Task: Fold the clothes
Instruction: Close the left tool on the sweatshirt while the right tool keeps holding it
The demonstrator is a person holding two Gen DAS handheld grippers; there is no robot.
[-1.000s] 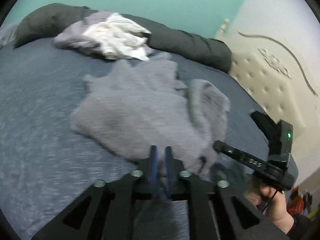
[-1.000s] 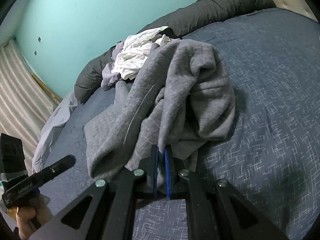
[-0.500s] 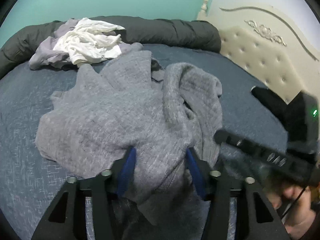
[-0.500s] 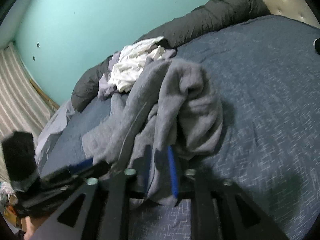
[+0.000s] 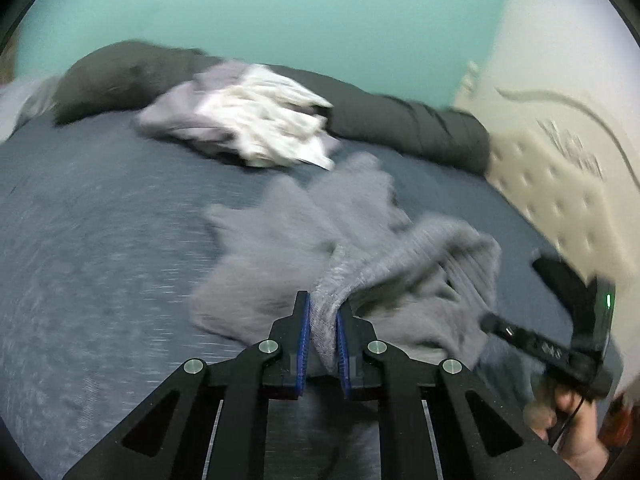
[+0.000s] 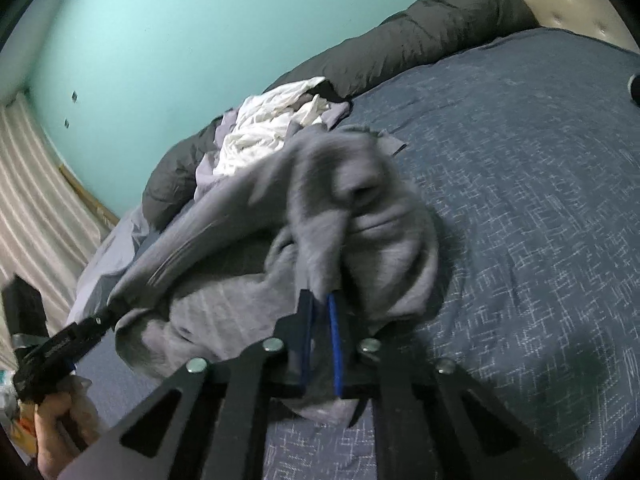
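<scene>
A crumpled grey knit garment (image 5: 280,248) lies on the blue bedspread (image 5: 80,240). My left gripper (image 5: 322,306) is closing its jaws, and a thick fold of the grey fabric is pinched between the blue pads. In the right wrist view the same garment (image 6: 248,248) bunches up in front of my right gripper (image 6: 319,298). Its jaws are closing too, with a raised strip of the cloth caught between them. Each view shows the other gripper at the garment's near edge, held by a hand (image 6: 60,420).
A heap of white and lilac clothes (image 5: 256,128) sits further back, against a rolled dark duvet (image 5: 400,128). A cream tufted headboard (image 5: 560,184) stands at the right. Striped curtains (image 6: 32,200) hang beyond the bed's left side. Bare bedspread (image 6: 520,200) stretches to the right.
Half a second ago both grippers stood wider around the grey fabric; now both are pinched on it. The left view has swung and blurred, and the garment's near fold is lifted.
</scene>
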